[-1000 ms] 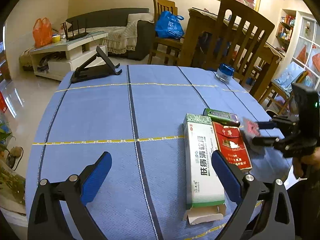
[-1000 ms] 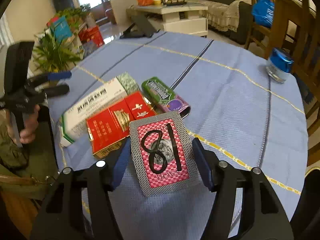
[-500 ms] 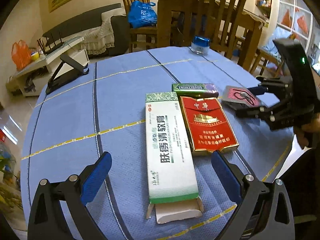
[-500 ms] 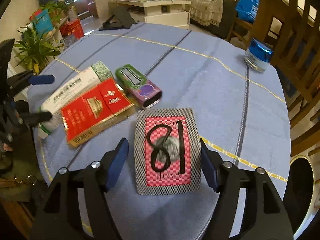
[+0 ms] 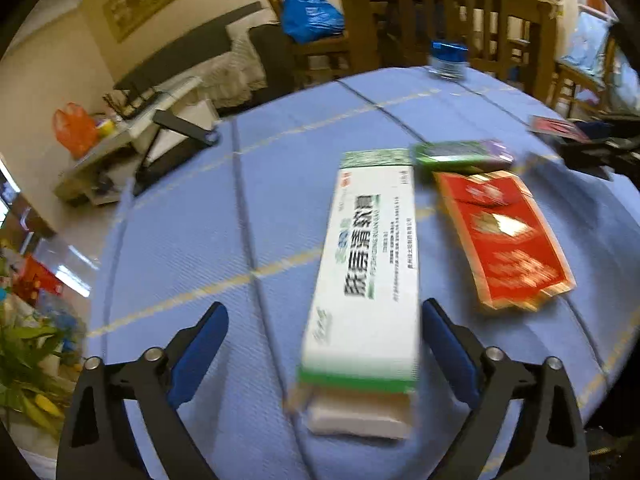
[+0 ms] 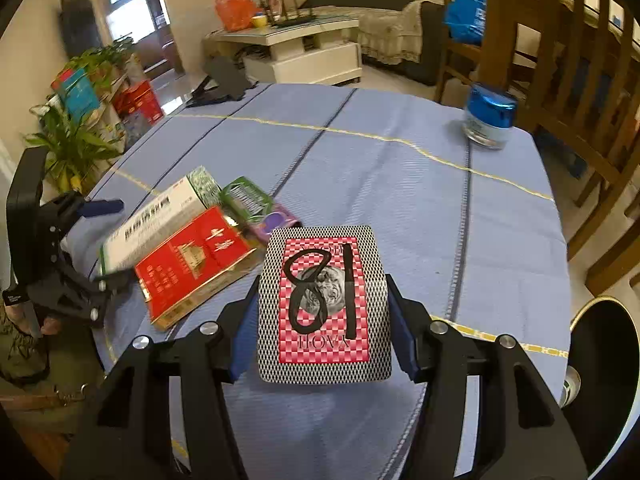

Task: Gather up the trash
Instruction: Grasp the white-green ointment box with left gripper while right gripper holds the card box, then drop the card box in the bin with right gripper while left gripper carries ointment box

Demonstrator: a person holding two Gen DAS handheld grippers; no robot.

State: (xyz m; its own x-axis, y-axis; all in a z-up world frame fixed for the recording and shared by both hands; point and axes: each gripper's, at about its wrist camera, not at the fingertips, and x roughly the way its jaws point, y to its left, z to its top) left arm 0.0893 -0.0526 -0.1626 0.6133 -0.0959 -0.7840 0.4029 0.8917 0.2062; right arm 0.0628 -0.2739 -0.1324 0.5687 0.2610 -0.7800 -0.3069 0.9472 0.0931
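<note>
Right now my left gripper (image 5: 322,344) closing, jaws spread around blurry white box (image 5: 370,260), right gripper (image 6: 322,324) probably pinching card (image 6: 324,304), lower centre.

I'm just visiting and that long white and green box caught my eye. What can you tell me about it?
The long white and green box is a slim cardboard carton with dark printed characters along its face and green bands at both ends. It lies flat on the blue tablecloth, its near end flap hanging open. A red cigarette pack lies alongside it. The left tongs straddle its near end, open, pads not pressing it; they have just been closing.
</note>
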